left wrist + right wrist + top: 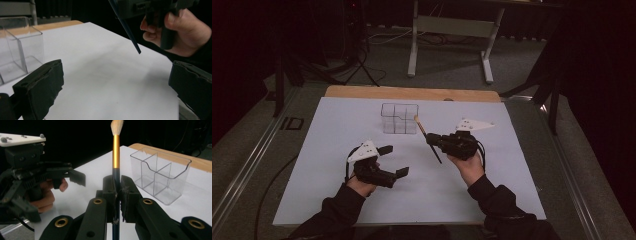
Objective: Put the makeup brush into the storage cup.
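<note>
I had the right tool [117, 192] clamped on the brush [115, 150], left tool [393, 161] apart and empty; next came lowering it into the organizer [399, 118].

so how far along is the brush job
Picked up already: the right gripper is shut on the brush, which is off the white sheet. In hand: carrying it, bristles toward the clear organizer. Left to do: probably putting it in a compartment; all look empty. The left gripper waits open.
</note>
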Tool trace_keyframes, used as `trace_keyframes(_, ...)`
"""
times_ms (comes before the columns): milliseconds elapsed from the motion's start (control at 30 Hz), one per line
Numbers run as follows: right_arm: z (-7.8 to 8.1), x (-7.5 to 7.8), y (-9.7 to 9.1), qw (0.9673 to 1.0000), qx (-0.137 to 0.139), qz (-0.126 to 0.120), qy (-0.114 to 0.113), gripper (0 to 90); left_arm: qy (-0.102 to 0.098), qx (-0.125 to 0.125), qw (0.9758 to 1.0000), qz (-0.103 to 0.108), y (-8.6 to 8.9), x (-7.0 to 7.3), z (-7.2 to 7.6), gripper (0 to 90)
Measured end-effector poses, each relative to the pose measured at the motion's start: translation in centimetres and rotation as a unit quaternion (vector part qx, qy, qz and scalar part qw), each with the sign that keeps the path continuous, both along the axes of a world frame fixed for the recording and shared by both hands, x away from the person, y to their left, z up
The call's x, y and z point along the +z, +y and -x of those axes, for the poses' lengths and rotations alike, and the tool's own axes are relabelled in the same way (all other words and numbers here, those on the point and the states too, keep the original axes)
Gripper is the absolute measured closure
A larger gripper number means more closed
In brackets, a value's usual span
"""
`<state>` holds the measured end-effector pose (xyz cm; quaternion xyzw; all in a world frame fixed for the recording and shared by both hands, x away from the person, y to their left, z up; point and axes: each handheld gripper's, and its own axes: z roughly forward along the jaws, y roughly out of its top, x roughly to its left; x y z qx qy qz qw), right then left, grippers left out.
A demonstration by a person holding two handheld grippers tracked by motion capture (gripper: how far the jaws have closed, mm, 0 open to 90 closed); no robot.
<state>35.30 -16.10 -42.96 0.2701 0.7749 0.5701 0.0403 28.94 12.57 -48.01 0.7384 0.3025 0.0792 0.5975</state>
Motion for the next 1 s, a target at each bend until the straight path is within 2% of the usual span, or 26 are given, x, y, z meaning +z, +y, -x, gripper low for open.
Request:
trace_keyframes(100,0.1,0.2,0.4,1.0000,0.004,-0.006,-0.004,83.2,0.006,-0.007,1.0000,0.001,-0.6,-0.2,-0.3,0.0)
trace_keyframes(267,0.2,0.4,0.9,0.9998,0.009,-0.014,-0.010,83.2,0.030,-0.007,0.9993,0.021,-1.5,-0.5,-0.9,1.7)
trace_keyframes(333,0.2,0.4,1.0,0.9998,0.009,-0.015,-0.010,83.2,0.028,-0.005,0.9994,0.021,-1.7,-0.6,-1.0,1.8)
trace_keyframes(467,0.3,0.6,1.2,0.9997,0.011,-0.019,-0.012,83.2,0.028,-0.017,0.9993,0.016,-2.5,-0.8,-1.2,3.7)
trace_keyframes(533,0.3,0.6,1.2,0.9997,0.011,-0.019,-0.013,83.2,0.029,-0.018,0.9993,0.018,-2.7,-0.9,-1.3,5.7)
trace_keyframes(567,0.3,0.6,1.3,0.9996,0.012,-0.021,-0.013,83.2,0.034,-0.024,0.9988,0.026,-3.1,-1.0,-1.4,5.7)
trace_keyframes(667,0.3,0.7,1.5,0.9995,0.014,-0.023,-0.014,83.2,0.037,-0.025,0.9985,0.031,-3.7,-1.1,-1.5,15.3)
trace_keyframes(767,0.4,0.7,1.6,0.9995,0.015,-0.021,-0.019,83.2,0.040,-0.036,0.9980,0.033,-4.3,-1.3,-1.6,16.8)
trace_keyframes(833,0.5,0.8,1.8,0.9994,0.019,-0.024,-0.018,83.2,0.050,-0.040,0.9969,0.046,-4.6,-1.5,-1.8,32.5)
trace_keyframes(867,0.5,0.8,1.8,0.9994,0.019,-0.024,-0.018,83.2,0.051,-0.039,0.9967,0.050,-4.8,-1.6,-1.8,32.5)
trace_keyframes(1000,0.5,0.8,1.9,0.9993,0.018,-0.026,-0.019,83.2,0.059,-0.047,0.9952,0.063,-5.3,-2.0,-2.1,45.3)
